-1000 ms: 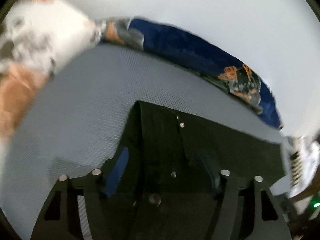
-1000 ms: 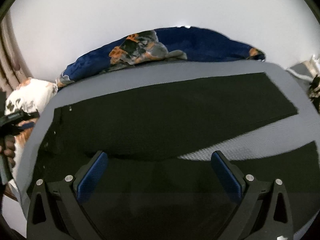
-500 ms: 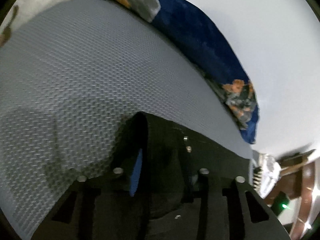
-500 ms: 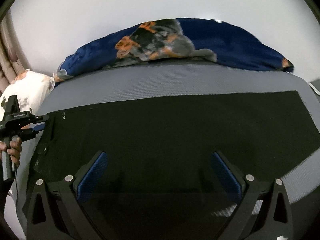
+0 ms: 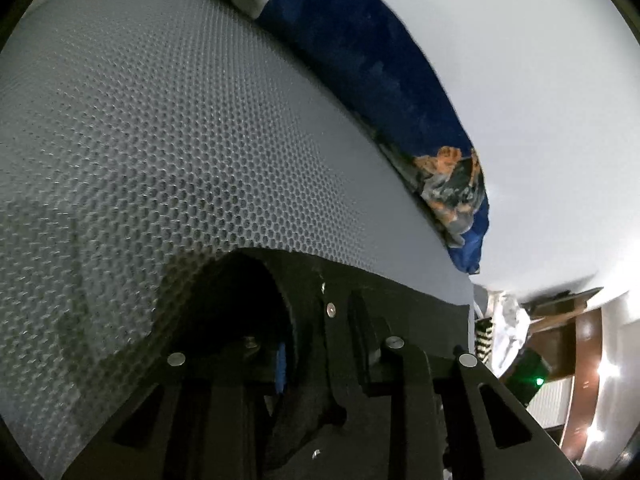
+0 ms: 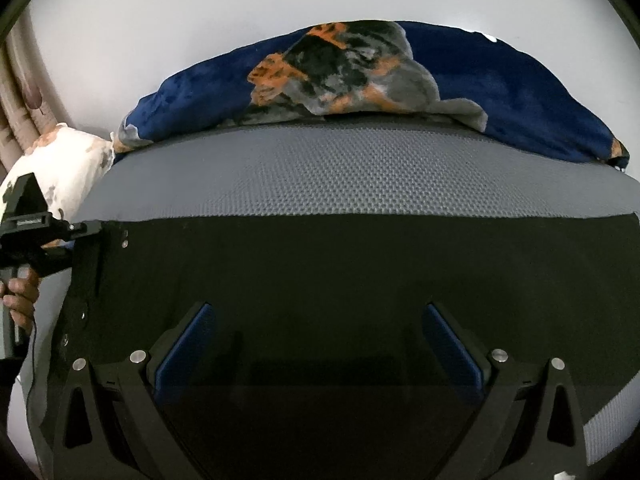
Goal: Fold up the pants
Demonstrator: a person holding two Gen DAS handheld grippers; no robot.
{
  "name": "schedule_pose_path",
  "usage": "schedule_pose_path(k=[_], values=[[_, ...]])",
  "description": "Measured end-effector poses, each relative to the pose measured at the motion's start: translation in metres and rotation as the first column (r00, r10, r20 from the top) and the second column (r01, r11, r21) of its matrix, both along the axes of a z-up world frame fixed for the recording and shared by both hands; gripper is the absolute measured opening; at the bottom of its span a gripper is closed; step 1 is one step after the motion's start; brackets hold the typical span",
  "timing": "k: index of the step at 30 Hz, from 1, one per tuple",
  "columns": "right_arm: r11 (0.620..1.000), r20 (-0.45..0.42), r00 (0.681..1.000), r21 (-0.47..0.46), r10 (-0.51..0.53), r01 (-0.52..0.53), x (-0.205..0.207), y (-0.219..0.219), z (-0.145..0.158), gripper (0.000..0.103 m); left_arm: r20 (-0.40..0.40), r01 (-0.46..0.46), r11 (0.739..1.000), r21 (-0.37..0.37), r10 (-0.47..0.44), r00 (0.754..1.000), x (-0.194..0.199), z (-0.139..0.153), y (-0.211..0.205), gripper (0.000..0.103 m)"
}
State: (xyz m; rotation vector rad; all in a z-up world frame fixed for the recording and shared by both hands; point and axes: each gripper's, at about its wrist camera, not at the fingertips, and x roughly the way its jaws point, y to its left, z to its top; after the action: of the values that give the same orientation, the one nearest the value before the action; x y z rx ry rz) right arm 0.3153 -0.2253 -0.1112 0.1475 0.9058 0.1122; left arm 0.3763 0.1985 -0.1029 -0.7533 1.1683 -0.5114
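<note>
Black pants (image 6: 340, 272) are being pinched at the waistband by the left gripper (image 5: 320, 344), lower centre. The right gripper (image 6: 316, 344) is being held over them, jaws spread.

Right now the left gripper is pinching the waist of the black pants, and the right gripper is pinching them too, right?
Not quite. The left gripper is shut on the black pants at the waist, but the right gripper is open: the right wrist view shows its blue pads spread wide apart above the pants, pinching nothing.
</note>
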Motion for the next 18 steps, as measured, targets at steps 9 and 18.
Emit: schedule_pose_path(k=[9, 18], values=[[0.998, -0.011, 0.999, -0.040, 0.037, -0.038, 0.017, -0.010, -0.007, 0.103, 0.015, -0.028, 0.999, 0.027, 0.028, 0.999, 0.011, -0.008, -0.021, 0.015], [0.914, -0.116, 0.916, -0.091, 0.385, -0.395, 0.061, -0.030, -0.001, 0.103, 0.316, 0.059, 0.997, 0.049, -0.071, 0.946, -0.043, 0.068, -0.031, 0.007]])
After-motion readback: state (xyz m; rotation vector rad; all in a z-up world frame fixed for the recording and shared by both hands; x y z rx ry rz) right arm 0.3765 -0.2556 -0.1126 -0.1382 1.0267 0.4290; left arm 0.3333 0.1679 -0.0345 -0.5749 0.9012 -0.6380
